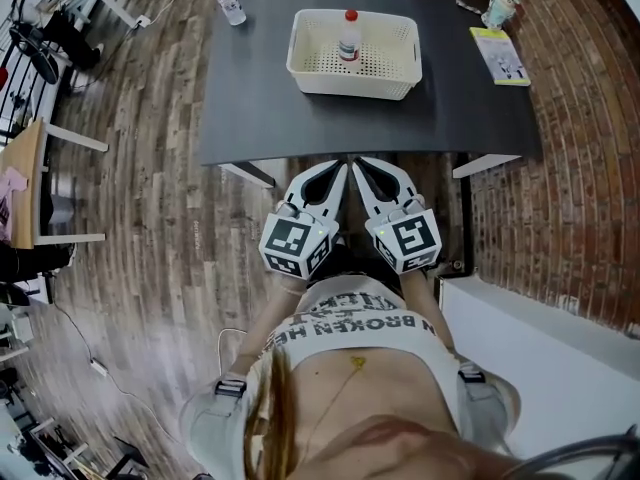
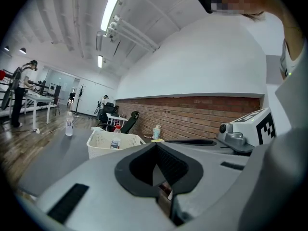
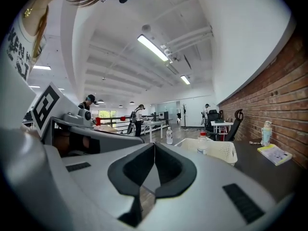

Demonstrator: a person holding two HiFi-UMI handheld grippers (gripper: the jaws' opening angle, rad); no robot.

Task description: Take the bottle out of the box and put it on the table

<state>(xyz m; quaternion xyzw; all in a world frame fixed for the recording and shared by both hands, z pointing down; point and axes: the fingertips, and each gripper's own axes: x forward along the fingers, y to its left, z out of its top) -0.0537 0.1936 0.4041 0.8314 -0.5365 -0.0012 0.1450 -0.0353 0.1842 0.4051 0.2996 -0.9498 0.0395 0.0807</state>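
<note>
— What is the surface like, and the room around it?

— A dark grey, matt, rectangular worktop (image 1: 250, 108) stands on a floor of grey-brown wooden planks (image 1: 150, 218). A red brick wall (image 1: 580, 148) runs along its right side, and long strip lights (image 3: 156, 48) glow overhead.

— Where is the task's thing?

— The small clear plastic bottle with a red cap (image 1: 349, 40) stands upright inside the white plastic box with perforated walls (image 1: 352, 80). The box sits on the worktop, about midway across it.

— Anything else up there?

— A second clear bottle with a white cap (image 1: 231, 6) stands at the far left corner, well apart from the box. A yellow-green leaflet (image 1: 500, 56) lies flat near the right edge.

— And what you hold?

— My left tool (image 1: 338, 173) and my right tool (image 1: 362, 168) sit side by side at the worktop's near edge, both pointing towards the box. Each has its jaws together, the ribbed black pads (image 3: 175, 170) meeting at the tip, with nothing between them.
</note>
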